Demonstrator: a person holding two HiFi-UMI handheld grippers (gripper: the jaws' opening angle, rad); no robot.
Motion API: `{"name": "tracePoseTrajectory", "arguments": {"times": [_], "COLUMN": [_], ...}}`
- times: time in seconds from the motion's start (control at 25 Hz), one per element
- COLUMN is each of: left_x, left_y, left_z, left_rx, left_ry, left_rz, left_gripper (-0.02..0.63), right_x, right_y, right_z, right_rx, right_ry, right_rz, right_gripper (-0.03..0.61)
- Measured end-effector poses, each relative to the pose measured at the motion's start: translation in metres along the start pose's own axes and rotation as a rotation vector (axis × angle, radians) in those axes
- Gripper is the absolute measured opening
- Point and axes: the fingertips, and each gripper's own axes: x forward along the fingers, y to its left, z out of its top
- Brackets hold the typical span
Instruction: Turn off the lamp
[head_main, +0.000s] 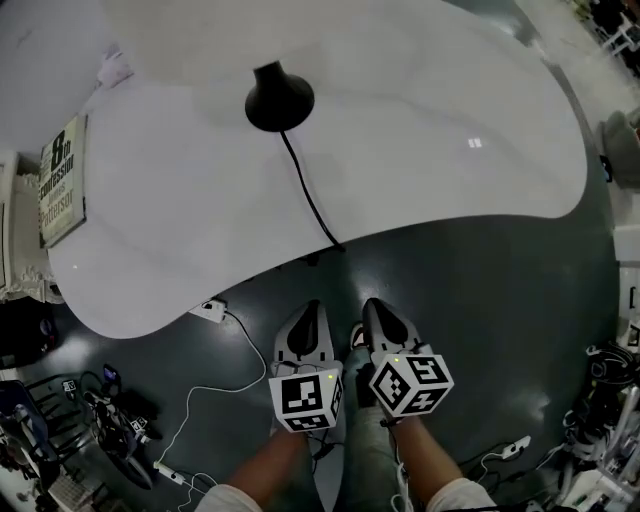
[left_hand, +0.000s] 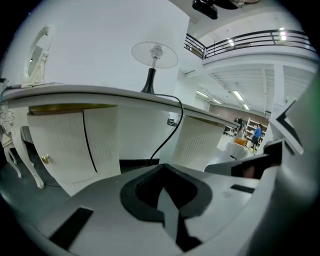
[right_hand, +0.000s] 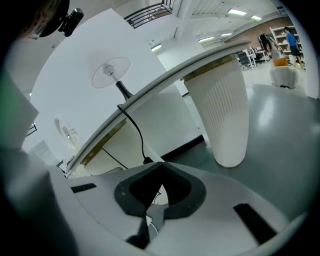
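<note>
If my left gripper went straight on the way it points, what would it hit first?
Probably the black lamp cable hanging below the tabletop, or the white panel behind it; depth is unclear.

The head view looks steeply down from well above the white table (head_main: 430, 130), with the lamp (head_main: 279, 98) at upper centre of the frame and the left gripper (head_main: 312, 306) and right gripper (head_main: 376, 304) near the bottom edge. Each gripper view sits low, below the tabletop's level, close behind its own jaws and facing up at the table's edge (the right one tilted). All three share the lamp, its black cord (head_main: 310, 200) and that front edge.
</note>
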Motion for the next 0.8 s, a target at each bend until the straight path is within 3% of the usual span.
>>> {"name": "tracePoseTrajectory", "arguments": {"times": [0.52,0.8], "left_x": [-0.085,-0.132], "left_y": [-0.027,-0.058], "left_z": [0.117,0.176], "left_rx": [0.035,0.101], "left_ry": [-0.074,-0.137], "left_rz": [-0.021,-0.069], "left_gripper": [0.009,0.009], "right_x": [-0.069,-0.111], "right_y": [0.071,0.108], "right_z": [0.083,0.117], "right_rx": [0.035,-0.020], "right_ry": [-0.075,-0.091], "right_rz": [0.005,0.026], "right_gripper": [-0.002,-0.002]}}
